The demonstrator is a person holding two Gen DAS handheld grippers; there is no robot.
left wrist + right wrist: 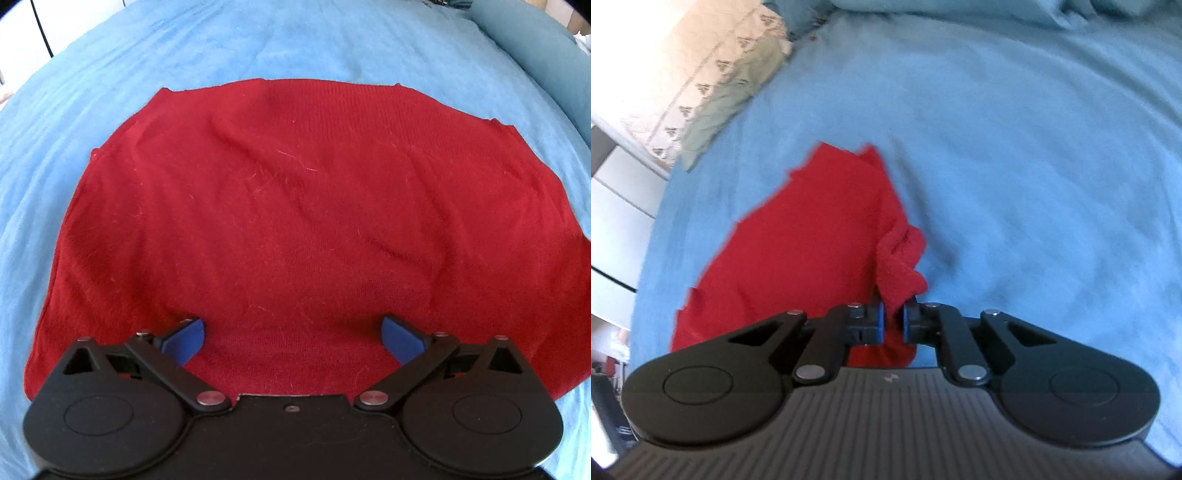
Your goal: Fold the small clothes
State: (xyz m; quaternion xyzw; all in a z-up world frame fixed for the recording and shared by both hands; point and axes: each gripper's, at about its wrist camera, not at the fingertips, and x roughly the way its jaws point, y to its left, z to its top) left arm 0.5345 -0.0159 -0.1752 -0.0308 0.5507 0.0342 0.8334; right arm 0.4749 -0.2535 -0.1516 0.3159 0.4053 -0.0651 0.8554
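While the red knitted garment (295, 229) lies spread across the light blue bed cover (258, 48), the left gripper (293, 338) sits over its near edge with both blue-padded fingers (188, 339) set wide apart and nothing between them; red knit shows in the gap, and whether the pads press on the cloth cannot be told; faint creases run slantwise over the garment's middle, and its far edge lies roughly straight, with blue cover showing beyond it and on both sides; a rounded blue bolster or pillow (532, 55) rises at the far right corner of the bed in the left wrist view.

Seen from the right wrist, the right gripper (893, 321) has its fingers drawn narrow on a bunched fold of the same red knitted garment (812, 240); the pinched cloth stands up in a crumpled ridge just ahead of the blue pads (880, 321), and the rest of the garment spreads away to the left over the blue bed cover (1015, 147); the picture is blurred, so the garment's far edge looks ragged; a pale patterned pillow (720, 81) lies at the far left corner of the bed, and blue pillows (960, 11) line the far edge.
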